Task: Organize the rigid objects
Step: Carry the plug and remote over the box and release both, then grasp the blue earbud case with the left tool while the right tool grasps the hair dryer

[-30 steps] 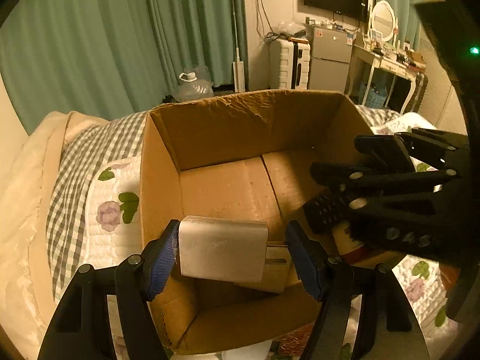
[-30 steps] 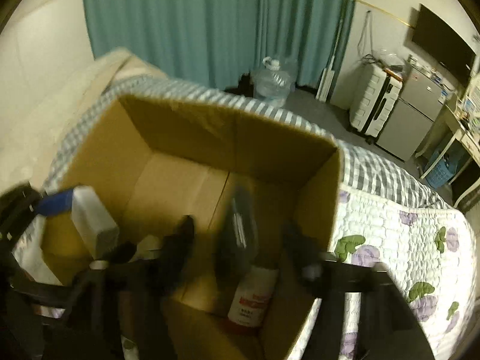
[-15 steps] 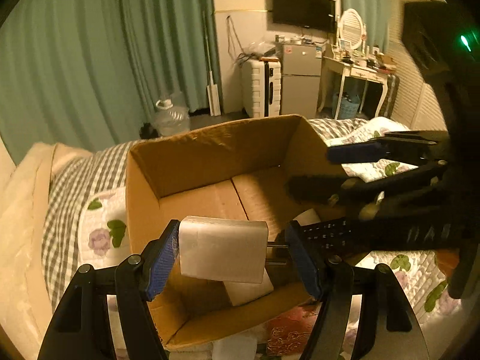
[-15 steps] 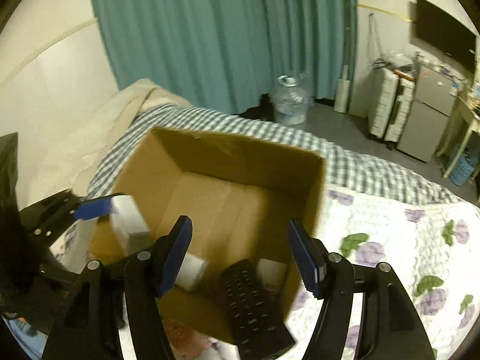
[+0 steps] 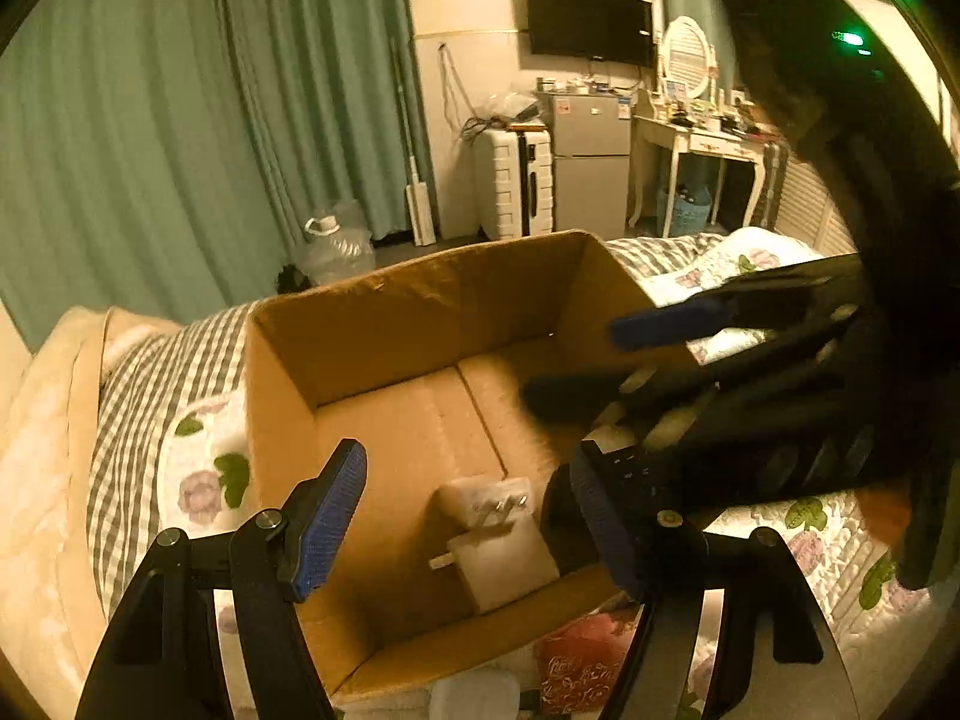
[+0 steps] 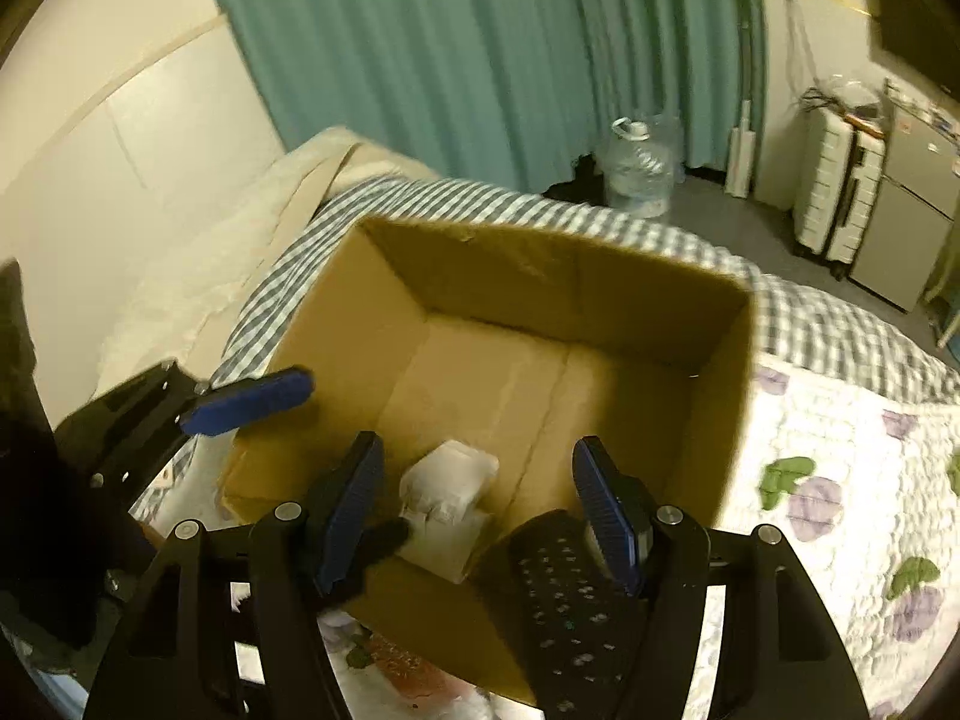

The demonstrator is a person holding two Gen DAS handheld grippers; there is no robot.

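Note:
An open cardboard box (image 5: 384, 318) stands on the bed; it also shows in the right wrist view (image 6: 540, 264). A white plug adapter (image 5: 486, 507) lies on white items at the box's near side (image 6: 450, 480). A black remote (image 6: 570, 612) leans at the box's near right corner; it shows in the left wrist view (image 5: 636, 480). My left gripper (image 5: 465, 516) is open and empty above the box's near edge. My right gripper (image 6: 480, 513) is open and empty above the box, to the right of the left one.
The bed carries a checked blanket (image 5: 150, 372) and a floral quilt (image 6: 840, 480). Green curtains (image 5: 180, 120), a water jug (image 5: 333, 246), a white suitcase (image 5: 513, 180), a small fridge (image 5: 591, 162) and a dressing table (image 5: 702, 138) stand behind the bed.
My left gripper opened and let go of the white adapter, which now lies in the box. My right gripper, open, drew back from the box; the remote stays in it.

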